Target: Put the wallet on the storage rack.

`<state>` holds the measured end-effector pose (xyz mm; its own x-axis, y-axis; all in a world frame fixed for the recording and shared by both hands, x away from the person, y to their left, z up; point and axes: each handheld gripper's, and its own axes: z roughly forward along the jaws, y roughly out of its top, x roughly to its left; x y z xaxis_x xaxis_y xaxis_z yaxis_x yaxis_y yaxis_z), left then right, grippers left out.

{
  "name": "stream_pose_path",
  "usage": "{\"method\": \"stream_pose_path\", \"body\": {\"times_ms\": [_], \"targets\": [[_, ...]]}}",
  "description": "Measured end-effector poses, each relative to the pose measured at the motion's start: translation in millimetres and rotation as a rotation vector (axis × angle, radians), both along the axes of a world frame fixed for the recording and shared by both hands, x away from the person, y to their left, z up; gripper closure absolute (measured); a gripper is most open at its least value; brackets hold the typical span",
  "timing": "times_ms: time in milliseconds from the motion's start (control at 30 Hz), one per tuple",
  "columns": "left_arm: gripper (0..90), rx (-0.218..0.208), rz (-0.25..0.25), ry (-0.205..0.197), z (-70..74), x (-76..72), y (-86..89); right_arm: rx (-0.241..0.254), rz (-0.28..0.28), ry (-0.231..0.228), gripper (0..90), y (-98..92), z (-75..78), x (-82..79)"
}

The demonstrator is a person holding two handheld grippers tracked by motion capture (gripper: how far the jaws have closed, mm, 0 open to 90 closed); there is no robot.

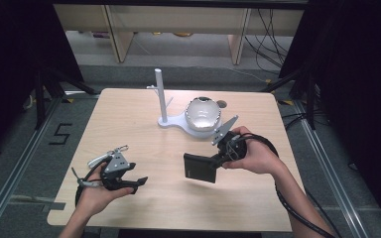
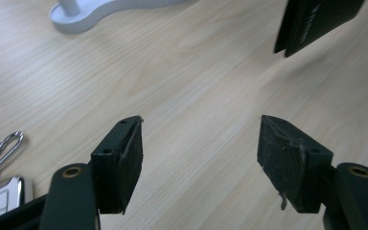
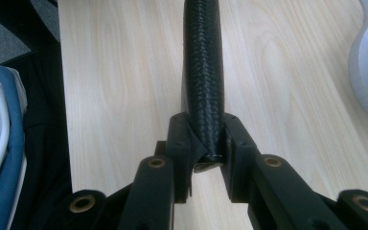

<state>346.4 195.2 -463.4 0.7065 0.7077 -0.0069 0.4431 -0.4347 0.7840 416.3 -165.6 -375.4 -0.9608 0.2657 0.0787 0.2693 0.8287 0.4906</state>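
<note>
A: Where is the black wallet (image 1: 200,167) now?

B: A little toward 4 o'clock from the middle of the counter (image 1: 144,111), lifted above the wood. The right gripper (image 1: 222,159) pinches it; in the right gripper view its fingers (image 3: 179,143) press on both sides of the lower edge of the wallet (image 3: 202,72).

A: How will it handle, you think?

B: I judge it light and a bit soft, with a woven leather surface that gives good friction. Being thin, it can swing or fold open, so holding at the closed spine is safer.

A: And the left gripper (image 1: 129,182)?

B: Around 7 o'clock, fingers (image 2: 120,163) spread wide, nothing between them. A key bunch (image 1: 104,156) lies just beside it.

A: What does one view add?

B: The high view shows the white stand (image 1: 178,119) with a silvery round thing (image 1: 202,114) at 1 o'clock. The left gripper view shows the wallet (image 2: 316,21) hanging clear of the wood.
</note>
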Motion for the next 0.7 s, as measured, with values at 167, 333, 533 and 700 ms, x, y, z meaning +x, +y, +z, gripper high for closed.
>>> {"method": "stream_pose_path", "body": {"times_ms": [167, 333, 533, 700], "targets": [[32.6, -0.016, 0.042, 0.01, -9.6, -0.1, 7.4, -0.013, -0.011, 0.002, 77.1, -4.2, 2.2, 4.4], [32.6, -0.032, 0.073, 0.014, -15.9, -1.2, 9.8, -0.013, -0.024, -0.011, 77.1, -8.2, 4.0, 8.9], [32.6, -0.068, 0.106, 0.005, -25.7, -0.8, 14.9, -0.005, -0.037, -0.025, 77.1, -12.2, 5.1, 15.4], [32.6, -0.074, 0.113, 0.011, -28.3, -0.8, 16.7, 0.001, -0.045, -0.026, 77.1, -14.5, 6.6, 19.0]]}}
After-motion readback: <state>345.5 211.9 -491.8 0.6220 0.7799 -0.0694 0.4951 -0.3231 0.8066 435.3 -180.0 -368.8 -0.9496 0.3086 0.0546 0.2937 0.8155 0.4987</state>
